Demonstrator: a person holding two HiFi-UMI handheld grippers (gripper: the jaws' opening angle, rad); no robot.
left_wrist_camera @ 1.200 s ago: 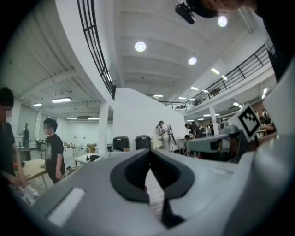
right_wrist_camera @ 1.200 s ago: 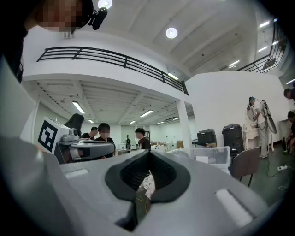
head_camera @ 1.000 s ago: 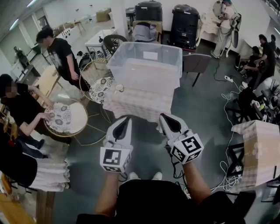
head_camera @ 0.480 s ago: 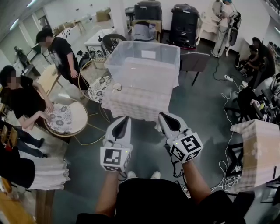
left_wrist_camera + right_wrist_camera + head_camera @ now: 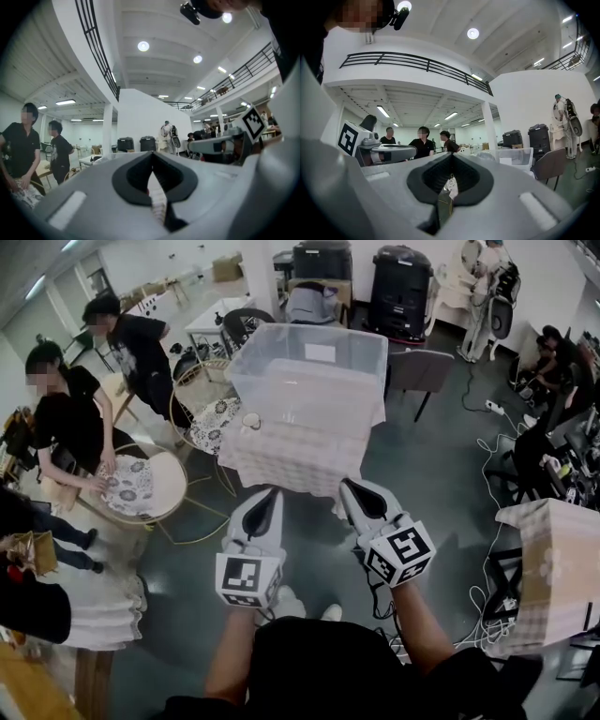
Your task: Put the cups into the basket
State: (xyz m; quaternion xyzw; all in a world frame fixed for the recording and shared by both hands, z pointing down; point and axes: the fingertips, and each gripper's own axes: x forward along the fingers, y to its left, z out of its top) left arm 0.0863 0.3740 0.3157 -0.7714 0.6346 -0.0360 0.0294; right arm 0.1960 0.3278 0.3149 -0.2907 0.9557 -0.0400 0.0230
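Note:
A clear plastic bin (image 5: 309, 381) stands on a small table with a checked cloth (image 5: 281, 463) ahead of me. A small white cup (image 5: 251, 420) sits on that table, just left of the bin. Both grippers are held up side by side in front of the table, short of its near edge. My left gripper (image 5: 273, 493) is shut with nothing in it, its jaws meeting in the left gripper view (image 5: 152, 157). My right gripper (image 5: 348, 487) is shut and empty too (image 5: 450, 157). The bin (image 5: 513, 157) also shows in the right gripper view.
Two people stand at round tables with floral cloths (image 5: 133, 489) on the left. A chair (image 5: 422, 374) stands right of the bin and black containers (image 5: 398, 292) behind it. Another checked-cloth table (image 5: 553, 559) is at the right, with cables (image 5: 487, 474) on the floor.
Both grippers stay shut and in place. The people on the left have shifted around their round table.

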